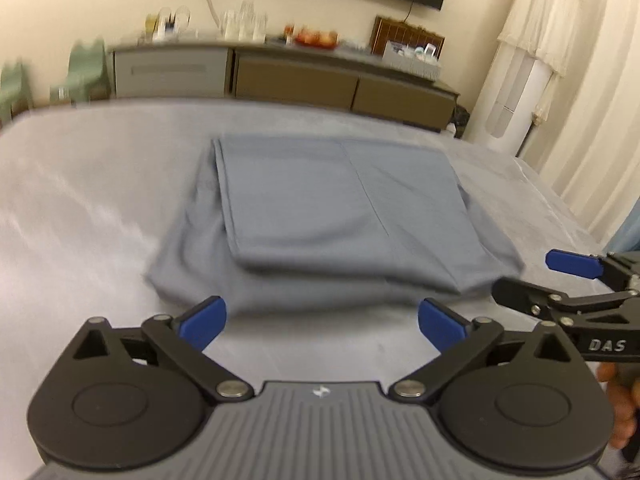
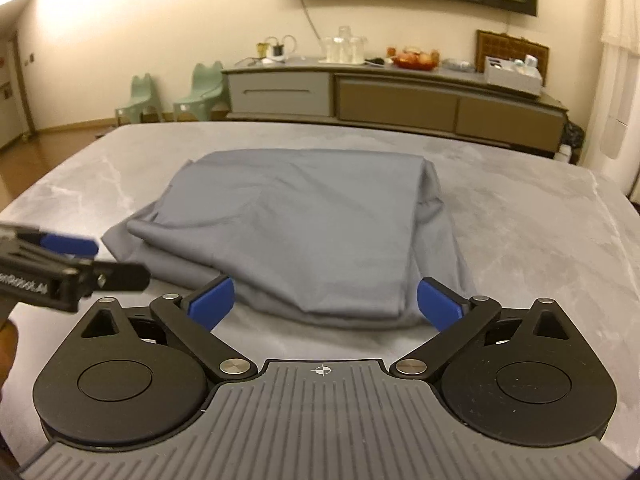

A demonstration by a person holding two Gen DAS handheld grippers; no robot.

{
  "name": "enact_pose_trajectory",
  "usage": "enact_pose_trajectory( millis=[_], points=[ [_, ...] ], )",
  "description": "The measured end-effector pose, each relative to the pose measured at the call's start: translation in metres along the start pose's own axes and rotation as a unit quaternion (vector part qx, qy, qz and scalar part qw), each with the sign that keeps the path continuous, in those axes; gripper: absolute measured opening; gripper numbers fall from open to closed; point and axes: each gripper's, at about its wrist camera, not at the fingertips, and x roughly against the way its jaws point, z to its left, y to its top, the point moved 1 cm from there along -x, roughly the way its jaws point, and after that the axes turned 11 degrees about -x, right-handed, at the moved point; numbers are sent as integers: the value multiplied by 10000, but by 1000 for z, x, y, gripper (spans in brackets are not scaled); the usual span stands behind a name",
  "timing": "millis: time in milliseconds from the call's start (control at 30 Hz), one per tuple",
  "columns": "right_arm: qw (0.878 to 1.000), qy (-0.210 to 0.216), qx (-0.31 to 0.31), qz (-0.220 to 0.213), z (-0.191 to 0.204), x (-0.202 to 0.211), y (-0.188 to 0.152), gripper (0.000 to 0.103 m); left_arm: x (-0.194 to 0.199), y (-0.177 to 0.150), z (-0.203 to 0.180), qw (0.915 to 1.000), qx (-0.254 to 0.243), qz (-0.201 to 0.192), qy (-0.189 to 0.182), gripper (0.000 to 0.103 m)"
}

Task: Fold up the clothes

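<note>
A grey-blue garment (image 1: 332, 220) lies folded into a rough rectangle on the grey marbled table (image 1: 80, 200); it also shows in the right wrist view (image 2: 304, 224). My left gripper (image 1: 322, 322) is open and empty, just short of the garment's near edge. My right gripper (image 2: 324, 300) is open and empty, its blue pads (image 2: 212, 300) at either side of the garment's near edge. The right gripper shows at the right of the left wrist view (image 1: 576, 280); the left gripper shows at the left of the right wrist view (image 2: 72, 260).
A long sideboard (image 2: 400, 96) with glassware and a fruit bowl stands against the far wall beyond the table. Two green chairs (image 2: 200, 88) stand at the back left. A white standing unit (image 1: 516, 96) is at the far right.
</note>
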Motion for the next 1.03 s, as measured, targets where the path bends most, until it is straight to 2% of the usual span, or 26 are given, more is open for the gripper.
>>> enact_pose_trajectory(
  millis=[167, 300, 400, 467, 833, 1033],
  points=[
    [9998, -181, -125, -17, -4, 10, -4, 100, 9, -8, -15, 9999, -100, -67, -2, 103],
    [9996, -236, -106, -63, -4, 11, -6, 100, 12, -9, -30, 9994, -96, -53, -314, 103],
    [9995, -289, -61, -85, -6, 12, -6, 101, 16, -12, -44, 9983, -60, -316, -487, 103],
    [9994, -329, -61, -103, -7, 13, -6, 101, 19, -16, -50, 9983, -7, -418, -409, 103],
    [9992, -376, -45, -92, -9, 14, -6, 101, 17, -25, -67, 9992, -339, -150, -165, 103],
    [9990, -432, -45, -98, -9, 14, -7, 101, 21, -28, -77, 9979, -612, -165, -100, 103]
  ],
)
